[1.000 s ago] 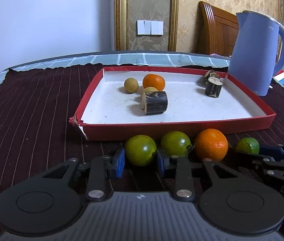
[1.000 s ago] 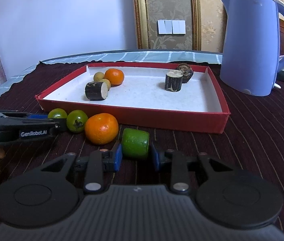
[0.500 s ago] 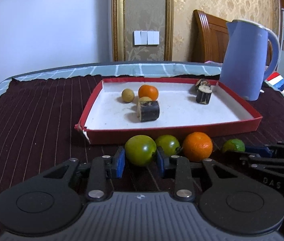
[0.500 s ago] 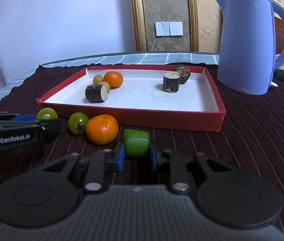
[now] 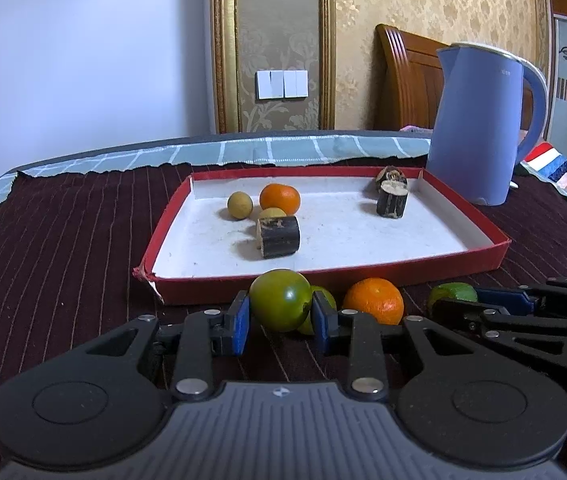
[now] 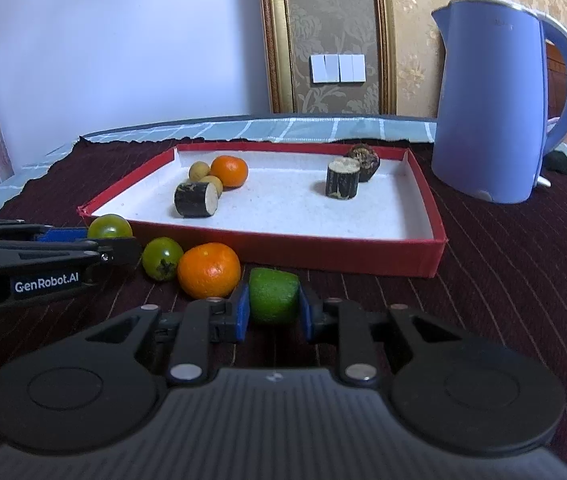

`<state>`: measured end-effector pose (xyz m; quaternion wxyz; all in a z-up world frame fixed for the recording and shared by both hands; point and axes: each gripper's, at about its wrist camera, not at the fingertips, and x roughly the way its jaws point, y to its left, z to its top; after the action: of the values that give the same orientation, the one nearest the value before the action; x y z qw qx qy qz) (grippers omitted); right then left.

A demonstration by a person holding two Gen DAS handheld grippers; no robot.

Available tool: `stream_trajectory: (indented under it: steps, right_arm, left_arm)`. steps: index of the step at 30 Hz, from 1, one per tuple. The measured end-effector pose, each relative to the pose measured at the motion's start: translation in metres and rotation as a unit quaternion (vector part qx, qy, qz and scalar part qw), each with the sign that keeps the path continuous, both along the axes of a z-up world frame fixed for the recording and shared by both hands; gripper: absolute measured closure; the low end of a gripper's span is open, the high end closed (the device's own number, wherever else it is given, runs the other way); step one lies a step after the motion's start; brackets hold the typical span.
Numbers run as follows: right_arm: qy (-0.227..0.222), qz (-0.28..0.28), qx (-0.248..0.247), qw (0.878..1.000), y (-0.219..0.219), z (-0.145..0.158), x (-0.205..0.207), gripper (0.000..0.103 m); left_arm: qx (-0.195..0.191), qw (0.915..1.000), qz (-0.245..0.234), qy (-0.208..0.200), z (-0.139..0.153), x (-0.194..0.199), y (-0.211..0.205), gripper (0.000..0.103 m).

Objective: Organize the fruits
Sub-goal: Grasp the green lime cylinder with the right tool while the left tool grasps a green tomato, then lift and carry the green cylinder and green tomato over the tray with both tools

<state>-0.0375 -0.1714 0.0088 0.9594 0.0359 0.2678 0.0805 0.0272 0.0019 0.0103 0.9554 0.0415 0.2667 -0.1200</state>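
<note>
Lighting: soft, even daylight, moderately bright; source off-frame. Shadows: faint and short, falling beside the dark cylinder pieces point(image 5: 278, 237) on the white floor of the red tray point(image 5: 323, 276). Glare: mild sheen on the blue kettle point(image 6: 487, 100) and the orange point(image 6: 209, 270). Focus: sharp in mid-field; near housings slightly soft. Distortion: strong fisheye bowing, dark vignetted corners in both views.

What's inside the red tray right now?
In the red tray: an orange, two small yellowish fruits, two dark cut stalk pieces and a dark round thing, partly hidden behind the upright piece.
</note>
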Motion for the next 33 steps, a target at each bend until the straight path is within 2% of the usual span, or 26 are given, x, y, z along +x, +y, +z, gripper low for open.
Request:
stream_trajectory:
  steps: [19, 33]
  right_arm:
    - [-0.027, -0.008, -0.002, 1.000, -0.001, 0.017, 0.007, 0.079]
    - [-0.041, -0.017, -0.011, 0.999, -0.004, 0.031, 0.027, 0.079]
  left_arm:
    - [0.010, 0.9999, -0.009, -0.009, 0.007, 0.009, -0.017, 0.072]
    - [0.015, 0.9996, 0.025, -0.004, 0.011, 0.036, -0.022, 0.072]
